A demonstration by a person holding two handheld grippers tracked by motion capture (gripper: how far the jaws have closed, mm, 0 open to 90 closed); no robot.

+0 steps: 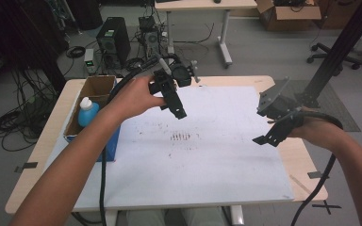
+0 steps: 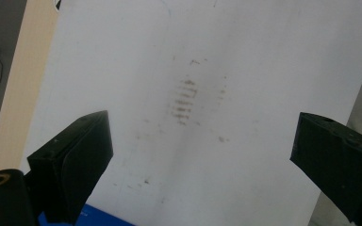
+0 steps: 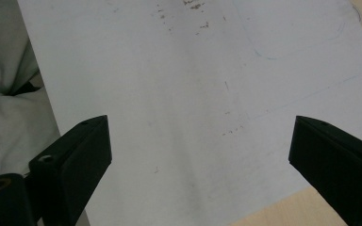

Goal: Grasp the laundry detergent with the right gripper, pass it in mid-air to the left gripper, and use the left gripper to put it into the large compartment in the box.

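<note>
Overhead, the left gripper (image 1: 174,101) at eleven o'clock and the right gripper (image 1: 271,136) at three hover released, empty, above the stained white sheet (image 1: 207,155), seemingly poised before work.

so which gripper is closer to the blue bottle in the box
Left. The left gripper hangs just right of the cardboard box holding the blue bottle. The right gripper is over the far right side of the white sheet, well away.

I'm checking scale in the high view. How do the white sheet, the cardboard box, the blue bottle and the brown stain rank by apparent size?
1. white sheet
2. cardboard box
3. blue bottle and brown stain: look alike, left unranked.
</note>
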